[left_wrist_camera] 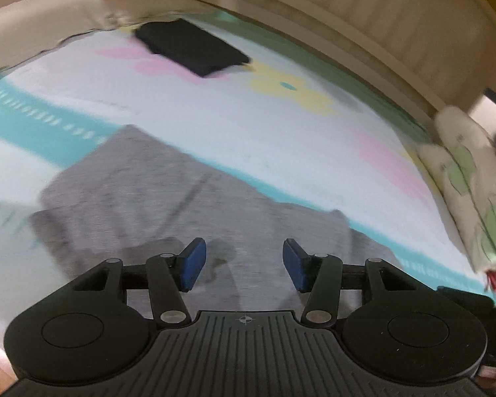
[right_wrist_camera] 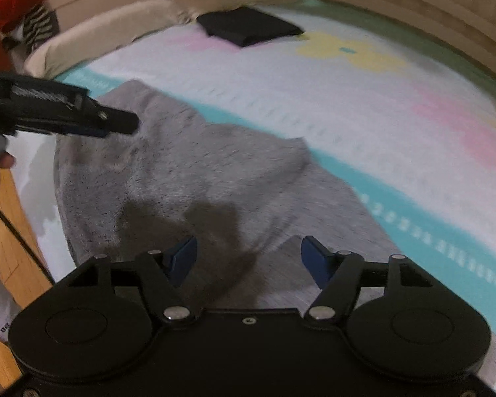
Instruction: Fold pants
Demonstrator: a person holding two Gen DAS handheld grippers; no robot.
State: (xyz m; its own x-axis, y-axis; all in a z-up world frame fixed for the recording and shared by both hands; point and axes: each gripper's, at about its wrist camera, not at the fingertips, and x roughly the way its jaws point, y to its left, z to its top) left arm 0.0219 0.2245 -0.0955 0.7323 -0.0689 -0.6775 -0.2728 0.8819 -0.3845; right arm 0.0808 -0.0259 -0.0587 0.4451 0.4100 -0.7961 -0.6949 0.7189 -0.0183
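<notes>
Both jaws released over the grey pants [right_wrist_camera: 188,178]; I'd pinch the far hem square with the left gripper [left_wrist_camera: 244,264] and the right gripper [right_wrist_camera: 248,261].

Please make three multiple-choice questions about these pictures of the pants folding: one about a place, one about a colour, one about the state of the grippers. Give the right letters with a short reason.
1. Where does the black folded cloth lie?
A. At the far side of the mat, beyond the pants
B. On top of the pants
C. Between the jaws of the right gripper

2. What colour are the pants?
A. Red
B. Grey
C. Yellow

3. How do the jaws of the left gripper and the right gripper stand?
A. Both shut on the pants
B. Both open, holding nothing
C. One shut on the black cloth

Answers: 1 A, it lies apart from the pants; 2 B, speckled grey fabric; 3 B, a wide gap shows between each pair.
</notes>
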